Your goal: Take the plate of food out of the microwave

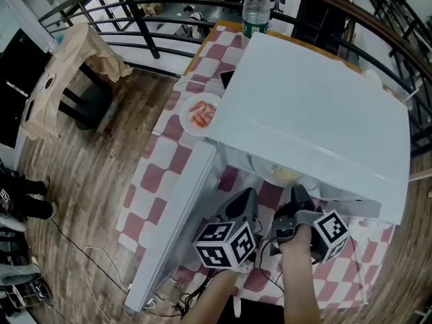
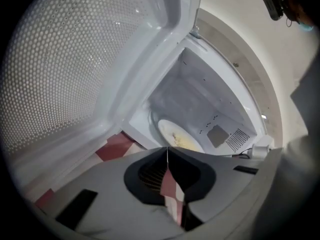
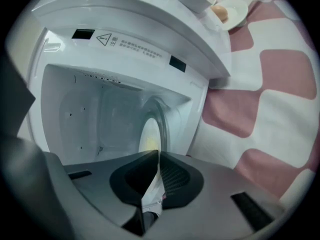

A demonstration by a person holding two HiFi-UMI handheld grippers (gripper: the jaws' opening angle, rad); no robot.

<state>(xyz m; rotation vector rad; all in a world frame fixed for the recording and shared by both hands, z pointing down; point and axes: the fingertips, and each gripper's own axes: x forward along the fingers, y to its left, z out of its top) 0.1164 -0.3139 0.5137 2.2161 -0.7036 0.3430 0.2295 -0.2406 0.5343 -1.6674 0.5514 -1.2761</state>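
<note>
The microwave (image 1: 317, 106) stands with its door (image 1: 172, 235) open on the checked tabletop (image 1: 145, 181). Your plate of food (image 2: 180, 138) sits inside, on its floor: stiff, likely slick and breakable, so pinch the near rim and keep it level. Your left hand-held gripper (image 2: 166, 150) and right hand-held gripper (image 3: 158, 154) are both pressed together, empty.

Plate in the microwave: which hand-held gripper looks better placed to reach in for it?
Probably the right hand-held gripper: it points straight into the microwave at the plate. The left hand-held gripper sits close beside the open door. Both look shut.
</note>
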